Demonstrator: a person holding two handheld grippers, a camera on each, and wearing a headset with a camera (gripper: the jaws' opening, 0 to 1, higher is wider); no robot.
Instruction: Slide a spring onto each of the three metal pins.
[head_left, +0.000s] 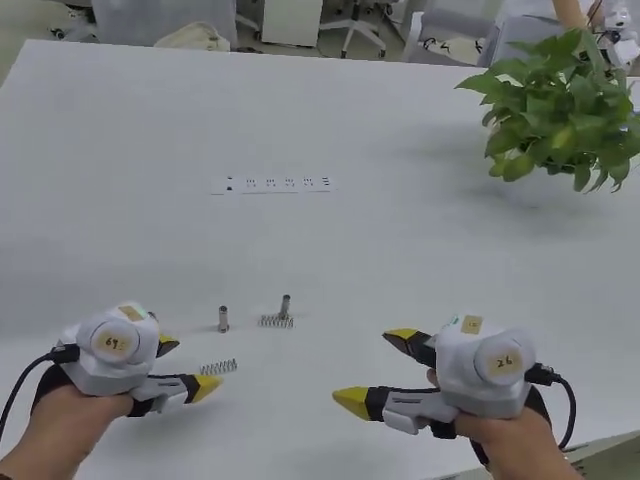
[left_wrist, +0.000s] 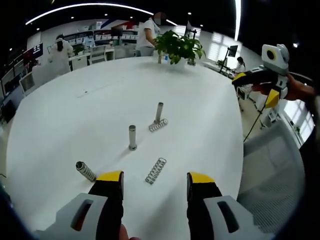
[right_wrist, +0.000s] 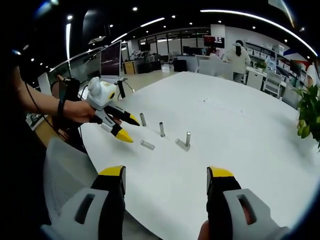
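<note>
The table (head_left: 400, 250) was a smooth, matt white top with only a faint sheen. The pins (head_left: 223, 318) were bare grey metal, dully shining, and the springs (head_left: 218, 367) were thin coiled wire of the same silvery metal. The left gripper (head_left: 190, 365) and the right gripper (head_left: 370, 367) had smooth, matt white plastic shells and black plastic jaws with yellow tips, while the plant (head_left: 560, 105) had slightly glossy green leaves.

A leafy plant (head_left: 560, 105) and a socket strip (head_left: 272, 184) sit on the white table (head_left: 400, 260).
</note>
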